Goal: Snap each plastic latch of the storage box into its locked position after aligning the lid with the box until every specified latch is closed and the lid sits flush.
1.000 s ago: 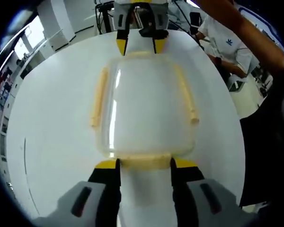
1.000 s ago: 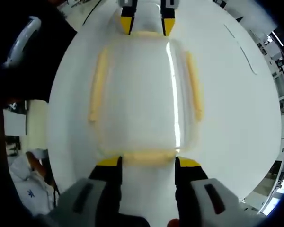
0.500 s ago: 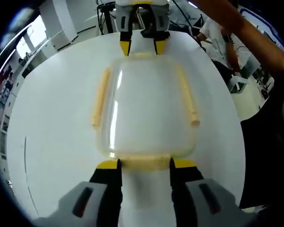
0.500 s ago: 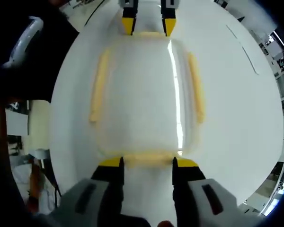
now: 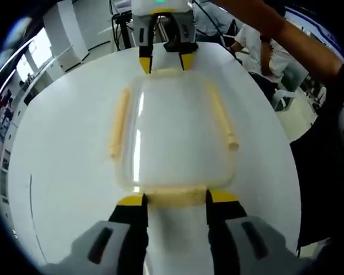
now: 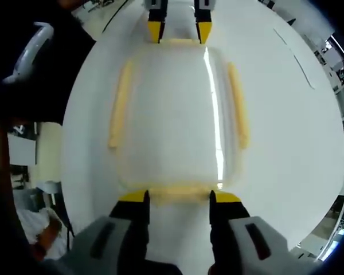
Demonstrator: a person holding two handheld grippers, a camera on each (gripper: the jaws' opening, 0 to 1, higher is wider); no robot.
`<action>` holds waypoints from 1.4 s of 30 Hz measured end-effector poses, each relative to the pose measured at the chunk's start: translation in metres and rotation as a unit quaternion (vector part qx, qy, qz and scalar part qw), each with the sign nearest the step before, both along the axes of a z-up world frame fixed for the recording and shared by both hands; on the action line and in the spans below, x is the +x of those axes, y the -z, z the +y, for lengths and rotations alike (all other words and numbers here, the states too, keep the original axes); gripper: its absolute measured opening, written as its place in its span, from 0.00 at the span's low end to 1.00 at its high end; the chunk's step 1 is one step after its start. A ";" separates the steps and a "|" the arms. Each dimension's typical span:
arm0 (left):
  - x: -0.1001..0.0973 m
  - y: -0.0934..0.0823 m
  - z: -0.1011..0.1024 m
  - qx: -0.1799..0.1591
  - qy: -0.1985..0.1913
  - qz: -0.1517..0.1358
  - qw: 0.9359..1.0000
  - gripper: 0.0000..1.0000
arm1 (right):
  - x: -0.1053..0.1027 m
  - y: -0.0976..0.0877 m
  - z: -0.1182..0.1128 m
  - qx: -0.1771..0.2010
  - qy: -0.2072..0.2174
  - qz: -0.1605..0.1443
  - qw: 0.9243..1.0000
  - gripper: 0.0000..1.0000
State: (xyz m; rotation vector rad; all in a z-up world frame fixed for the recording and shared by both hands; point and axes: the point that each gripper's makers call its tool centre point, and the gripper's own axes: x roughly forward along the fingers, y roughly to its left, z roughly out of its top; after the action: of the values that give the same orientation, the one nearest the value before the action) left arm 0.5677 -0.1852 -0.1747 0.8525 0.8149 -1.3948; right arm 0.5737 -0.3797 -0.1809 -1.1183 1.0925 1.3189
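Observation:
A clear storage box (image 5: 175, 132) with its lid on lies on the white table, with pale yellow latches on all four sides. My left gripper (image 5: 175, 199) is open, its yellow-tipped jaws standing either side of the near end latch (image 5: 175, 197). At the far end latch (image 5: 163, 71) sits my right gripper (image 5: 163, 60). In the right gripper view the same box (image 6: 175, 114) runs away from me. There my right gripper (image 6: 178, 197) is open around its own end latch (image 6: 176, 192), and the left gripper (image 6: 179, 28) is at the opposite end. Long side latches (image 5: 119, 123) (image 6: 238, 106) lie along the box.
The round white table (image 5: 57, 172) has bare surface on both sides of the box. A seated person in a white shirt (image 5: 269, 54) is beyond the table's far right edge. A dark sleeve (image 6: 23, 74) covers the left of the right gripper view.
Both grippers stay at the end latches. The left gripper view has tilted a little, so the right gripper sits slightly higher in it. The person in the background has shifted.

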 end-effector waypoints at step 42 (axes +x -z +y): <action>0.005 -0.002 0.000 -0.026 -0.025 0.016 0.999 0.35 | 0.000 -0.002 0.002 0.074 0.020 0.001 0.997 0.35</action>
State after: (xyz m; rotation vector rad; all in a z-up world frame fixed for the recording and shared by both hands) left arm 0.5729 -0.1850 -0.1730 0.7672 0.8149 -1.3833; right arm 0.5741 -0.3774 -0.1789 -0.9810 0.9954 1.3473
